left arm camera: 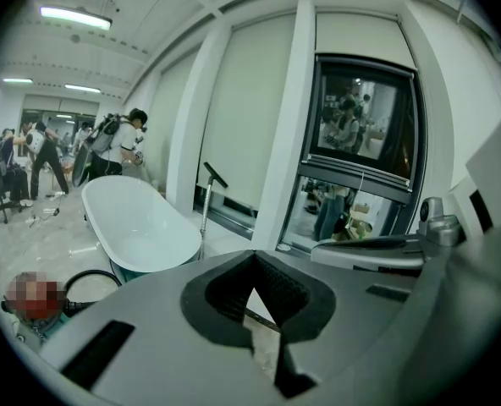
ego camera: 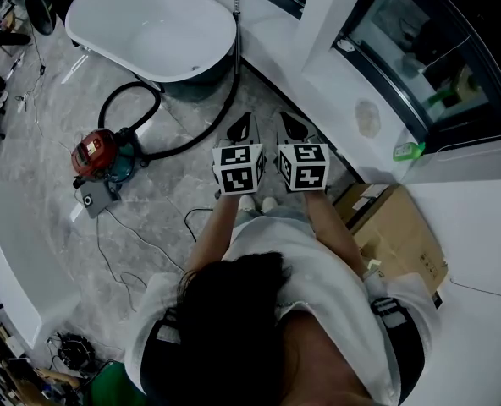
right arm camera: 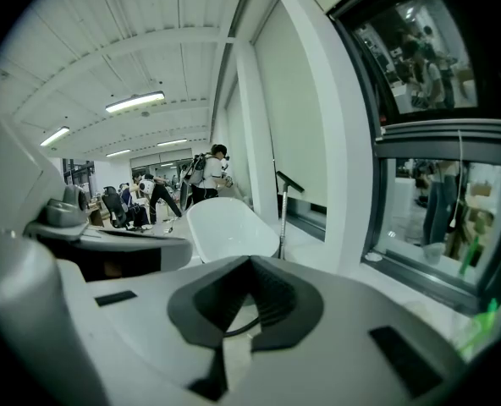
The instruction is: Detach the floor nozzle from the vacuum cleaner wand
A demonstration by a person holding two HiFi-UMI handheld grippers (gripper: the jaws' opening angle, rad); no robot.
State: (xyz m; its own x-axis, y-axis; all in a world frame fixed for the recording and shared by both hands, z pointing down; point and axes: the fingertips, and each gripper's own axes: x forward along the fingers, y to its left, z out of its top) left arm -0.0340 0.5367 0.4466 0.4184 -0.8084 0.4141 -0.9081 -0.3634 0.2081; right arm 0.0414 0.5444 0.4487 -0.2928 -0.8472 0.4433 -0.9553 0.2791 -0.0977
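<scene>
Ceiling strip lights [left arm camera: 74, 17] at ten o'clock light the scene evenly; the tub [ego camera: 149, 24] gleams white. Both gripper views bulge fisheye, black at the corners, near edges soft.

On floor [ego camera: 157, 235]: vacuum cleaner [ego camera: 98, 155] before bathtub [ego camera: 149, 24]; cardboard box [ego camera: 399, 235] at right.

Holding left claw [ego camera: 240, 128] and right claw [ego camera: 294, 127] out in front, side by side, close together, tilted slightly downward. Both clamped shut, nothing between the jaws.
</scene>
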